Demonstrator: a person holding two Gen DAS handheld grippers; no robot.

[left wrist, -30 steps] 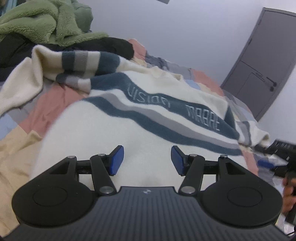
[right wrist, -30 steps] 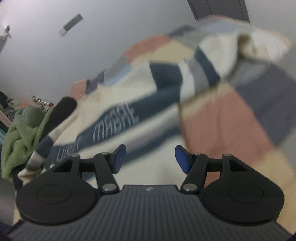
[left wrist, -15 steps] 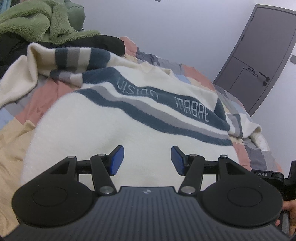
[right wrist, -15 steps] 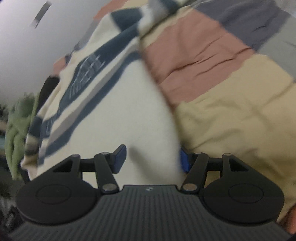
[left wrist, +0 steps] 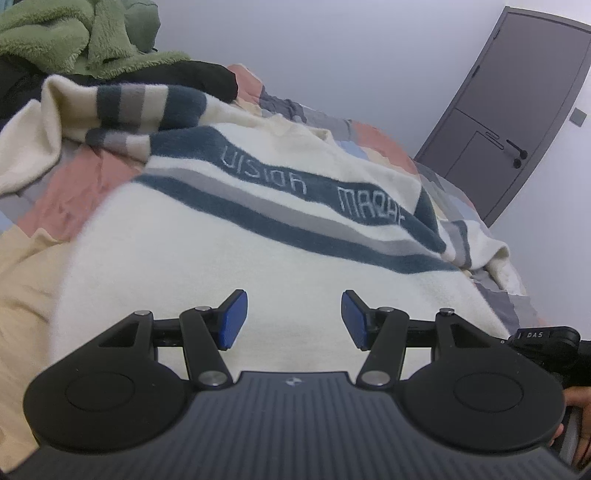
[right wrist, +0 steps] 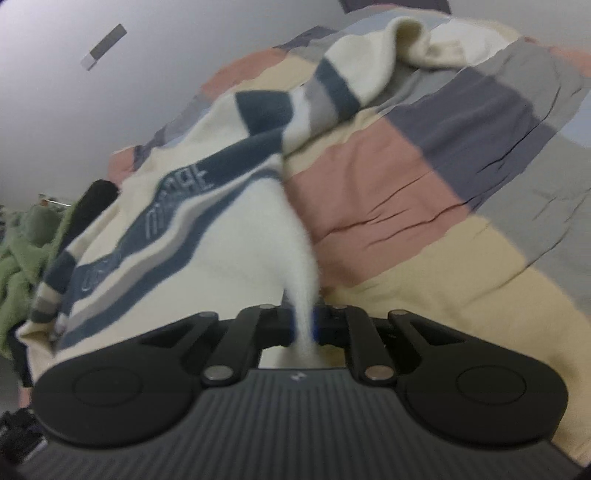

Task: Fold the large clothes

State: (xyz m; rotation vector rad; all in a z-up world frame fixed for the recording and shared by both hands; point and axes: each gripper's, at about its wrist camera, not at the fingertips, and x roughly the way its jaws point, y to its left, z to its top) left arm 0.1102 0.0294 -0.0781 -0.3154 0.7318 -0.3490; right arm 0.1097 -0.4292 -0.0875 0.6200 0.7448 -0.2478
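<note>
Pale grey walls behind, dark grey door up and to the right of the left gripper. Underneath everything, a bed covered in a patchwork quilt of pink, cream, grey and slate squares.

Spread across the quilt, straight ahead of both grippers: a large cream fleece sweater with navy and grey bands across the chest and stitched lettering on the widest navy band. One striped sleeve bunched up ahead and to the left of the left gripper; the other sleeve lying ahead and slightly right of the right gripper, crumpled on the quilt. Beyond the first sleeve, a black garment and a heap of green fleece.

Left gripper poised over the sweater's plain cream lower part, blue pads standing roughly half apart, nothing between them, no cloth pinched.

Right gripper at the sweater's side edge, near the hem, jaws just brought together and now clamped on a thin fold of the cream fabric, pads nearly hidden by it. Fabric rising in a narrow ridge from the pinch. Quilt bare just right of that gripper.
</note>
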